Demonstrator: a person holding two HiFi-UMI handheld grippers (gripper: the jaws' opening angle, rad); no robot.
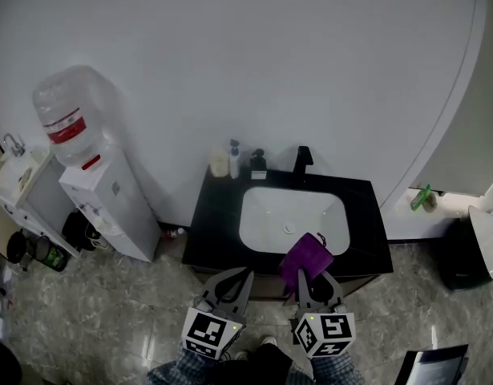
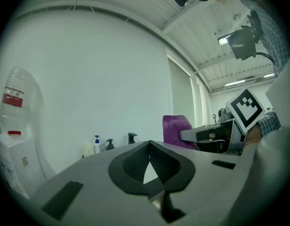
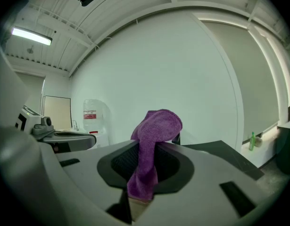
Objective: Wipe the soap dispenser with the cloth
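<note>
We held the cloth (image 1: 305, 257) clenched in the right gripper (image 1: 312, 277) before the sink (image 1: 262, 231), the left gripper (image 1: 244, 275) closed and empty, while the soap dispenser (image 1: 258, 165) behind the sink seemed not yet wiped.

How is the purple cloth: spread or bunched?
Bunched. The purple cloth sits crumpled between the jaws of the right tongs, which are shut on it.

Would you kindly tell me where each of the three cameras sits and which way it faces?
Head view: on the person's head, facing steeply down at the black counter; left gripper, right gripper and sleeves show.
Left gripper view: on the left gripper, along its shut, empty jaws toward the wall; a sleeve shows.
Right gripper view: on the right gripper, along jaws clamping the purple cloth.
Shared: all three show the cloth.
</note>
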